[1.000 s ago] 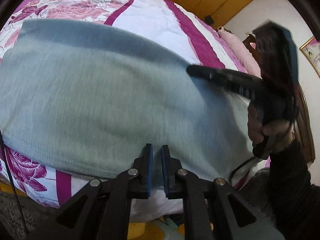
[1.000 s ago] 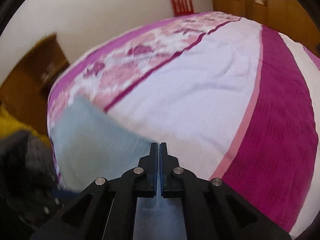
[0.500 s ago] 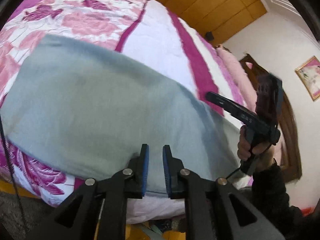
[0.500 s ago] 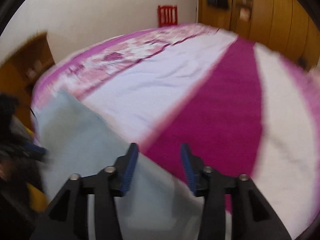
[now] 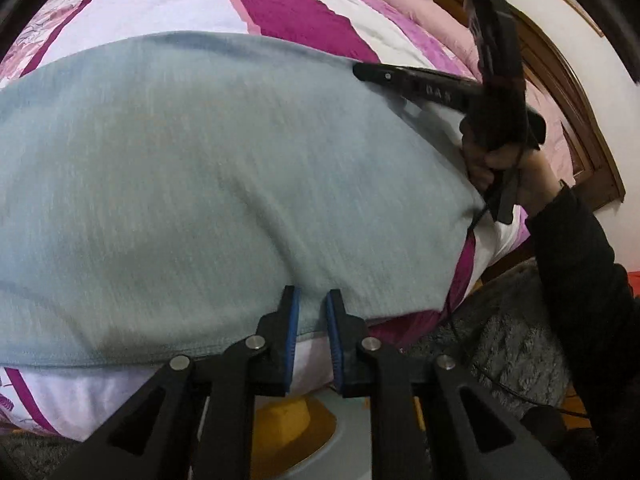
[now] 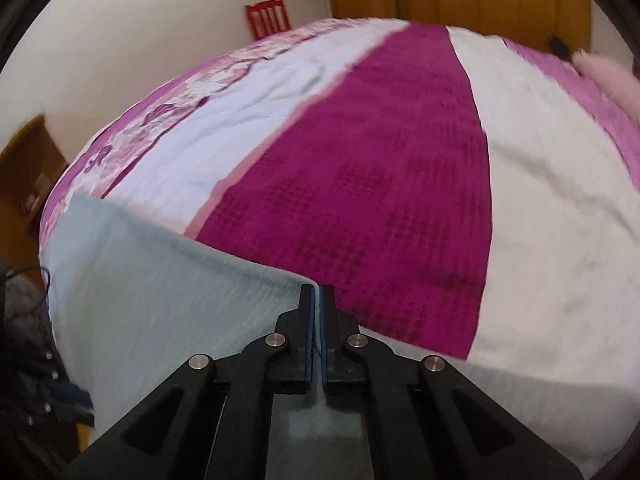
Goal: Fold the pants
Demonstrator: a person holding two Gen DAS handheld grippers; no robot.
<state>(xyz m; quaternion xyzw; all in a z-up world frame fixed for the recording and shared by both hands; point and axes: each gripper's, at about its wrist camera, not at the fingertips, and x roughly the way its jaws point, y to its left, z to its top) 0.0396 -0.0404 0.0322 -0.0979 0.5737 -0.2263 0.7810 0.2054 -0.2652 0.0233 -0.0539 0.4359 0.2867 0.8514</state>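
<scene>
The pale blue-grey pants lie spread flat across the near edge of the bed. My left gripper is open, its blue-padded jaws a little apart over the pants' near hem. My right gripper is shut on the far edge of the pants, with a sliver of cloth between the pads. In the left wrist view the right gripper shows at the pants' far right edge, held by a hand in a black sleeve.
The bed has a magenta, white and floral striped cover. A pink pillow and wooden headboard are at the right. A grey rug and a yellow object are on the floor below. A red chair stands by the far wall.
My right gripper, open half a second ago, has shut on the pants' far edge. My left gripper has opened a little wider and sits lower at the near hem.
</scene>
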